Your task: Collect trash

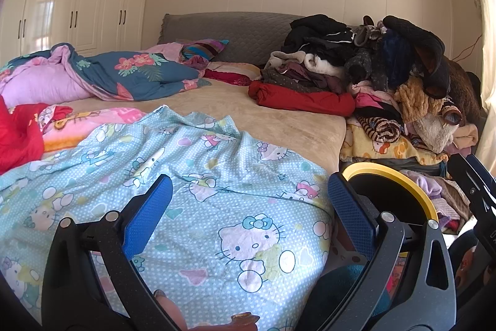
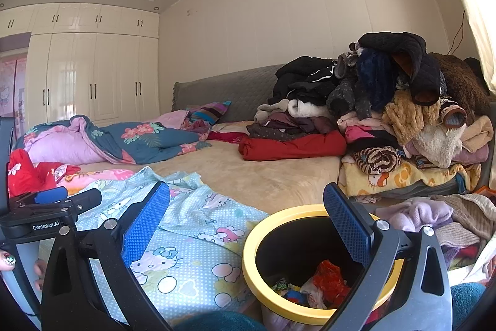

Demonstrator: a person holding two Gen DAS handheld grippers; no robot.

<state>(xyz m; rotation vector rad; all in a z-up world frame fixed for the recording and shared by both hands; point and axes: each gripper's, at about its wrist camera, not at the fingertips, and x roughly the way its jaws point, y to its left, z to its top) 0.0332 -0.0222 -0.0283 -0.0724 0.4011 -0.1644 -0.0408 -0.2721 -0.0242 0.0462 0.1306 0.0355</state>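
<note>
Both grippers hover with jaws released and nothing between the blue dimpled pads: the left gripper [image 1: 249,213] sits over the soft, rumpled cartoon-cat sheet [image 1: 198,200], the right gripper [image 2: 246,222] above the round yellow-rimmed bin [image 2: 263,297] at lower centre, where crinkly red and mixed wrappers [image 2: 328,279] lie inside

Bright daylight from the right, sharp focus, fisheye-bent edges, dark corners
</note>
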